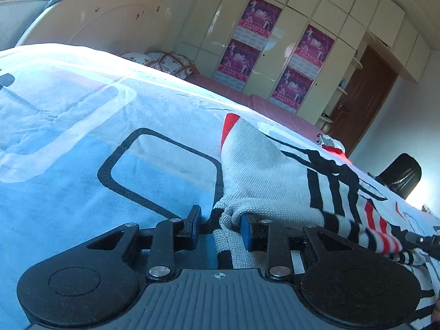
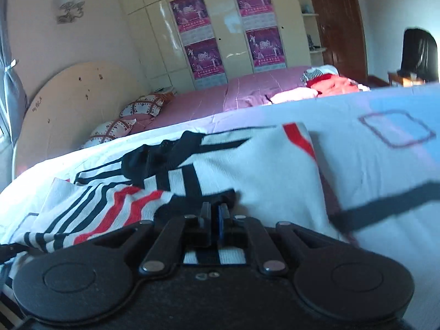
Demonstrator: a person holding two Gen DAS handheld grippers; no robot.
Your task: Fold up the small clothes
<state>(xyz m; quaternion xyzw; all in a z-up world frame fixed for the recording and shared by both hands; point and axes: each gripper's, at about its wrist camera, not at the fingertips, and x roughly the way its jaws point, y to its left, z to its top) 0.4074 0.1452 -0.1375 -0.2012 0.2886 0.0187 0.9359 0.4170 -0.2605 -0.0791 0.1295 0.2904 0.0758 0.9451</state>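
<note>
A small white knit sweater (image 1: 275, 176) with black and red stripes lies on a pale blue sheet (image 1: 82, 143). My left gripper (image 1: 218, 225) is open at the sweater's near edge, with a fold of the knit lying between its jaws and over the right finger. In the right wrist view the same sweater (image 2: 247, 165) is spread ahead, its striped sleeve (image 2: 110, 206) to the left. My right gripper (image 2: 215, 214) is shut on the sweater's black-edged hem.
The sheet has black and pale rectangle prints (image 2: 396, 132). Behind it are a pink bed (image 2: 220, 93) with patterned pillows (image 2: 143, 107), more clothes (image 2: 324, 82), a cream wardrobe with purple posters (image 1: 261, 19), a brown door (image 1: 357, 101) and a black chair (image 1: 401, 176).
</note>
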